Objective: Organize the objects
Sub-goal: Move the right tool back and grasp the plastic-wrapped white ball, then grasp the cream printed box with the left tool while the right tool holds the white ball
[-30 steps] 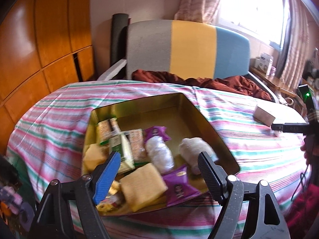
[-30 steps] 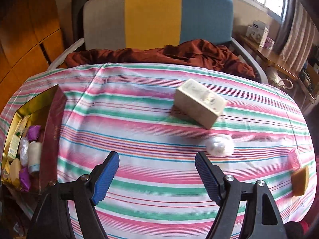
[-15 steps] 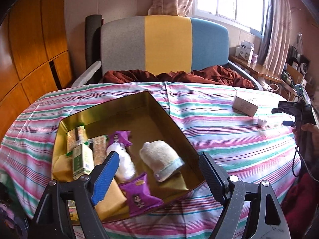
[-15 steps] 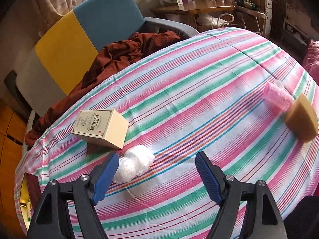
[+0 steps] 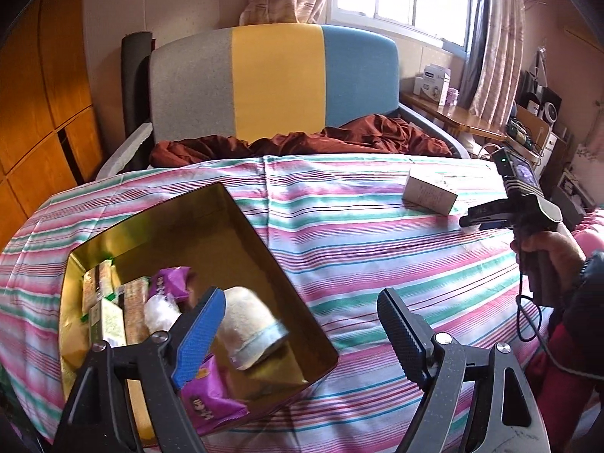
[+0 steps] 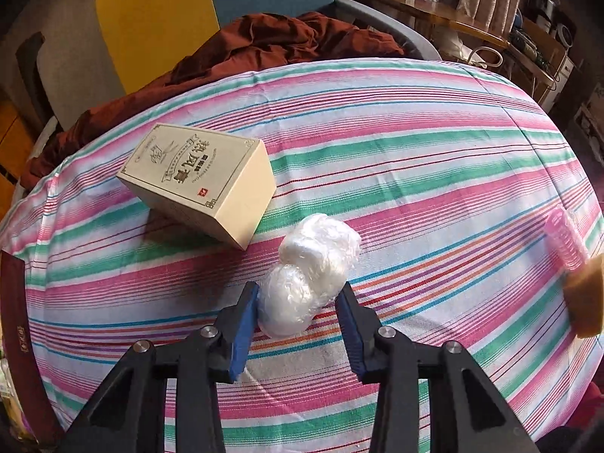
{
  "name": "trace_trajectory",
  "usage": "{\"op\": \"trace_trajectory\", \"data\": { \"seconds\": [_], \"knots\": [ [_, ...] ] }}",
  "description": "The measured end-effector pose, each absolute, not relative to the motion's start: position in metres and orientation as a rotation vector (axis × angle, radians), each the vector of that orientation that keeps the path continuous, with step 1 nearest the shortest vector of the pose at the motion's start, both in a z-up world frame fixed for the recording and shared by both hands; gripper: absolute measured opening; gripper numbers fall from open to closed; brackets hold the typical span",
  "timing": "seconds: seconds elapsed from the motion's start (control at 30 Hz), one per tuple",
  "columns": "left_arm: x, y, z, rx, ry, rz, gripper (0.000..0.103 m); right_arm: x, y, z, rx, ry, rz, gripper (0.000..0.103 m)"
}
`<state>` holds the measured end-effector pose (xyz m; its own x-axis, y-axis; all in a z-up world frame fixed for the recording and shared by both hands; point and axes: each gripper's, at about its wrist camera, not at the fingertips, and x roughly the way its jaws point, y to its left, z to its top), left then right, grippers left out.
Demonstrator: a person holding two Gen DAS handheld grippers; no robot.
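Right gripper [image 6: 298,307]: jaws just closed, clamped on white plastic-wrapped bundle [image 6: 309,275] lying on striped cloth [image 6: 415,173].
Left gripper [image 5: 302,324]: jaws apart, holding nothing, above gold tin [image 5: 241,226].
Cream box [image 6: 200,181]: Chinese characters, unreadable; just beside bundle.

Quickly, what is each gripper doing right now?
Left gripper: open, holding nothing.
Right gripper: jaws just closed on the white plastic-wrapped bundle.

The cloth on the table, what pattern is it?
The cloth has pink, green and white stripes with thin red and blue lines, clearest in the right wrist view.
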<state>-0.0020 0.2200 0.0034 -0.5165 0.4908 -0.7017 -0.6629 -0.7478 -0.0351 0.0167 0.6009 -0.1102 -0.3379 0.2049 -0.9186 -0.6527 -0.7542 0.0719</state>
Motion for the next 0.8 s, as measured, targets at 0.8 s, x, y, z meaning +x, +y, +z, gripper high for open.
{"op": "trace_trajectory", "data": {
  "seconds": [0.8],
  "knots": [
    [-0.005,0.359,-0.012,-0.932,0.456,2.087,0.083,0.048,0.626,-0.084,-1.202,0.691,2.048,0.038]
  ]
}}
